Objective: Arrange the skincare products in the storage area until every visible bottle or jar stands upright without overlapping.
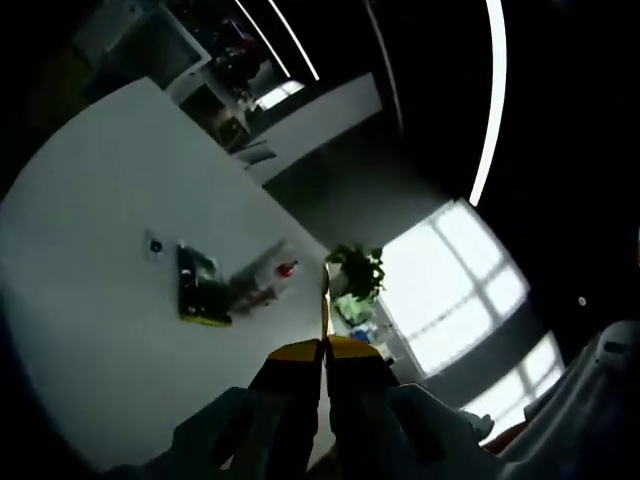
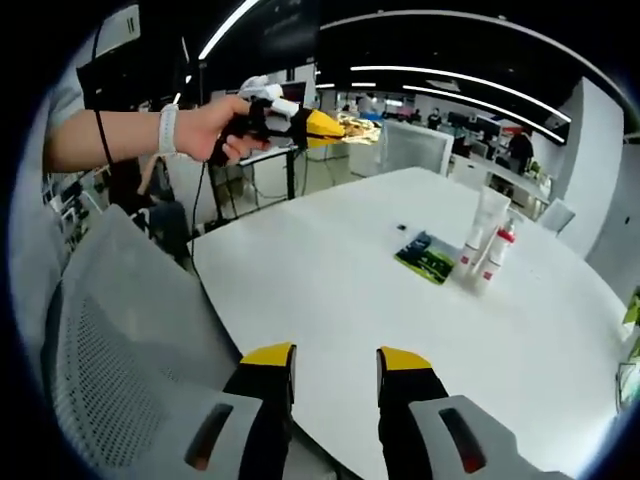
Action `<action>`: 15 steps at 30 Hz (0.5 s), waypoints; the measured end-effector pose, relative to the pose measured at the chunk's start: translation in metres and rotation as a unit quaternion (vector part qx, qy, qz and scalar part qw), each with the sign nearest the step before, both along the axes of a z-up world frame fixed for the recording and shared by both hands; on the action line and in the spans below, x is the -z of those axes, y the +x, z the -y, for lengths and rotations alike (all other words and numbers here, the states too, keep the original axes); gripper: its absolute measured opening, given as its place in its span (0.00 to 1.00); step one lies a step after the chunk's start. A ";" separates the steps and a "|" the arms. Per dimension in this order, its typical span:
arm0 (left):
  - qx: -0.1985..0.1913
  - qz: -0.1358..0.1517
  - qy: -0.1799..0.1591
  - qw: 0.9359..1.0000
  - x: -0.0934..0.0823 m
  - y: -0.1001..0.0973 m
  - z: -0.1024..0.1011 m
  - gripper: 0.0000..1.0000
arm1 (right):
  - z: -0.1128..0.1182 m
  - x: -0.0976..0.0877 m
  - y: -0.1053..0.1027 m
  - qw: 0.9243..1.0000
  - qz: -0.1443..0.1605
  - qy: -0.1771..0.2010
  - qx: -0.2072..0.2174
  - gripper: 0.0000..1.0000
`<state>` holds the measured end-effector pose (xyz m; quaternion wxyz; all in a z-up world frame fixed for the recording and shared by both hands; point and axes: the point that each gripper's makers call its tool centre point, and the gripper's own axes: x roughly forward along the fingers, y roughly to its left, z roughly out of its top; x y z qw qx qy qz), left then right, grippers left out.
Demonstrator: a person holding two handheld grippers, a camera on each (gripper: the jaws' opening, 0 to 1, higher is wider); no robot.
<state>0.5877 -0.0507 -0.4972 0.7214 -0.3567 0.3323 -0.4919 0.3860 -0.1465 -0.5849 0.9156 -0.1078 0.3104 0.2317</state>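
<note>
Left gripper view: left gripper (image 1: 323, 350) jaws pressed together, holding nothing, high above white table (image 1: 90, 300). Bottles (image 1: 262, 283) beside green packet (image 1: 200, 288), far below. Best to lower toward them and part jaws before reaching.

Right gripper view: right gripper (image 2: 335, 365) jaws parted, nothing held, at near table edge. White tube (image 2: 482, 228) and red-capped bottle (image 2: 499, 252) upright, touching or nearly, well apart from gripper. Hand (image 2: 215, 128) raised, arm extended level, other gripper aimed across table. Grey chair (image 2: 110, 340) at left.

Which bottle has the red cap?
The shorter bottle, standing right beside the taller white tube on the white table. The tube is plain white with no red on it.
</note>
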 end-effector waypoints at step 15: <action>0.033 -0.038 0.045 0.998 0.039 0.035 0.019 0.00 | 0.001 -0.004 0.002 1.000 0.019 -0.013 0.001 0.29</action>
